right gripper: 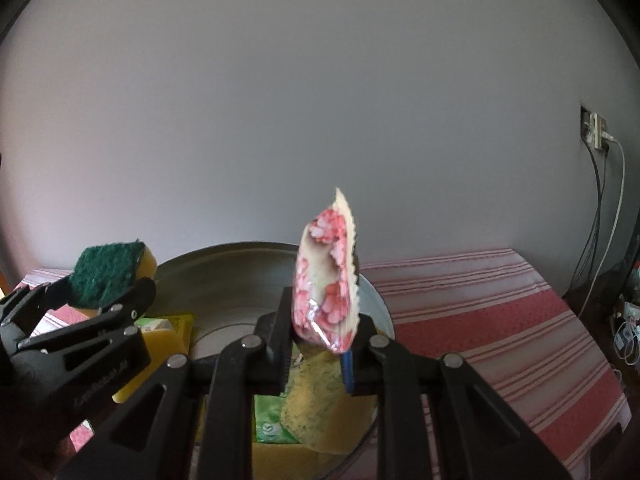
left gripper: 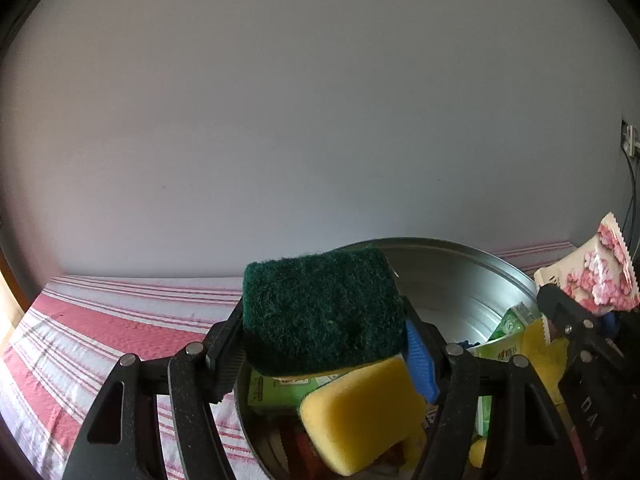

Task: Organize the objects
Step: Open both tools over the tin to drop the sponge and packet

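Sachet [right gripper: 326, 276] upright in right claw [right gripper: 316, 340], long axis vertical.

Two black grippers, mine, seen from their own wrist cameras.

My left gripper [left gripper: 324, 344] fills the bottom of its frame: matte, speckled black plastic arms with triangular cut-outs, round silver pivot pins at each joint, and a blue ribbed pad [left gripper: 420, 364] lining one finger. My right gripper [right gripper: 316, 344] at the bottom of its view is built the same, silver pins and a blue pad [right gripper: 347, 372] on the finger at picture right. Faint embossed lettering runs along the arm at lower left there, too blurred to read.
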{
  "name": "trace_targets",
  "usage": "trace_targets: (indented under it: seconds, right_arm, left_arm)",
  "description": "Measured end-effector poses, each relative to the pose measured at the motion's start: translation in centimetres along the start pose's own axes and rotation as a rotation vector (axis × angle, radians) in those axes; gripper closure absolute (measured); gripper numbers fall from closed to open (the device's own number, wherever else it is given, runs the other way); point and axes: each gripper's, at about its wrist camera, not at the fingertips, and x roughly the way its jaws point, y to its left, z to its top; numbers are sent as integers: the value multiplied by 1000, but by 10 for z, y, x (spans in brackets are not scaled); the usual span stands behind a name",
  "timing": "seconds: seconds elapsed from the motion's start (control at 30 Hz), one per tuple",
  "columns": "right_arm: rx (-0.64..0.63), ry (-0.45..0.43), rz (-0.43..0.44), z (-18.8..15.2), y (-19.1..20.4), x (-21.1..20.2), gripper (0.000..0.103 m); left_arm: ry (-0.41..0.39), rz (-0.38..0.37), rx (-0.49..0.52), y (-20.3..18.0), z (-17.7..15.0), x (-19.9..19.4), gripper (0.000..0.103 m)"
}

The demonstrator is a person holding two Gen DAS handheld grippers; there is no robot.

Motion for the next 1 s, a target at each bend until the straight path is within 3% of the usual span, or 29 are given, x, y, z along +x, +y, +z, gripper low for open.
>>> trace_targets:
  seconds: [0.17,1.0]
  right_arm:
    - [-18,14,-1,2,14,0,84]
    - [-96,128,-15,-13,-9,66,84]
  left_arm:
    - [26,-1,-5,3,0,7,33]
    - [129,46,15,23,-9,30,33]
